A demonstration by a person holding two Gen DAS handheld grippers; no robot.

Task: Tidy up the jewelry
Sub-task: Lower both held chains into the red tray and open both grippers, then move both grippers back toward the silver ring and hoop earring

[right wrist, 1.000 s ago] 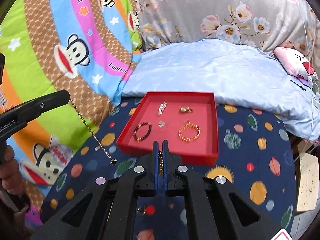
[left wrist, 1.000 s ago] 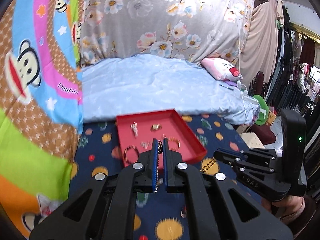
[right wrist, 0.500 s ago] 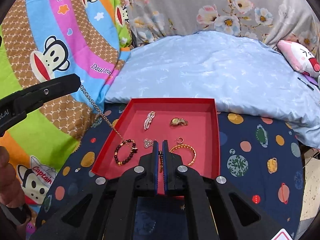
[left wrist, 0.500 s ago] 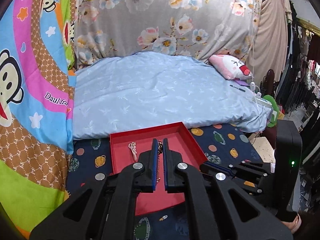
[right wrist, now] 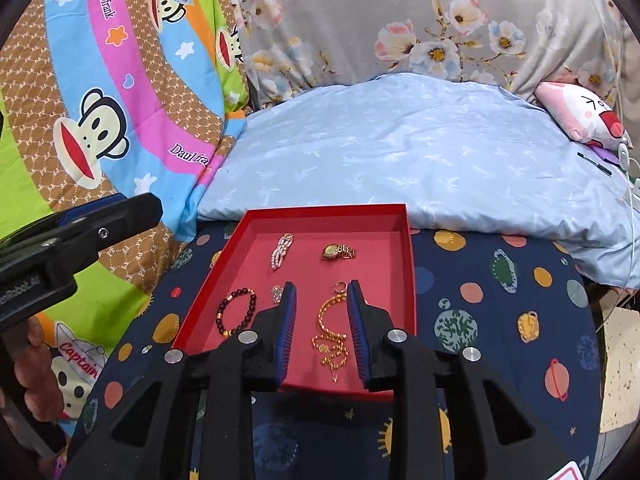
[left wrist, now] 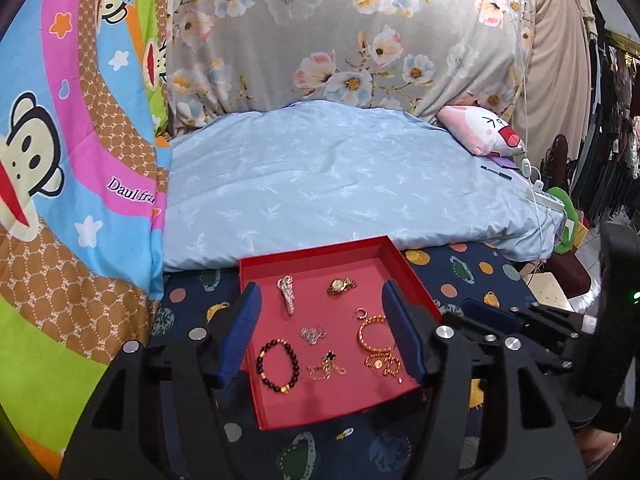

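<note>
A red tray [left wrist: 320, 258] [right wrist: 408, 264] lies on the navy planet-print cloth and holds the jewelry. In it are a dark bead bracelet [left wrist: 278, 366] [right wrist: 237, 312], a pearl clip [left wrist: 287, 288] [right wrist: 282, 250], a gold watch [left wrist: 341, 286] [right wrist: 338, 252], a small silver piece [left wrist: 313, 334], a thin gold chain with a dark pendant [left wrist: 326, 368] and a gold chain with a bangle [left wrist: 378, 354] [right wrist: 332, 334]. My left gripper [left wrist: 322, 338] is open and empty above the tray. My right gripper [right wrist: 322, 328] is open, its jaws either side of the gold chain.
A light blue quilt [left wrist: 340, 184] rises right behind the tray. A monkey-print blanket [left wrist: 60, 160] lies on the left. A pink plush pillow [left wrist: 484, 130] sits at the far right. The bed edge and floor clutter are at the right [right wrist: 618, 364].
Both grippers have opened and let go of their gold chains, which now lie in the tray. Both moved forward over the tray.
</note>
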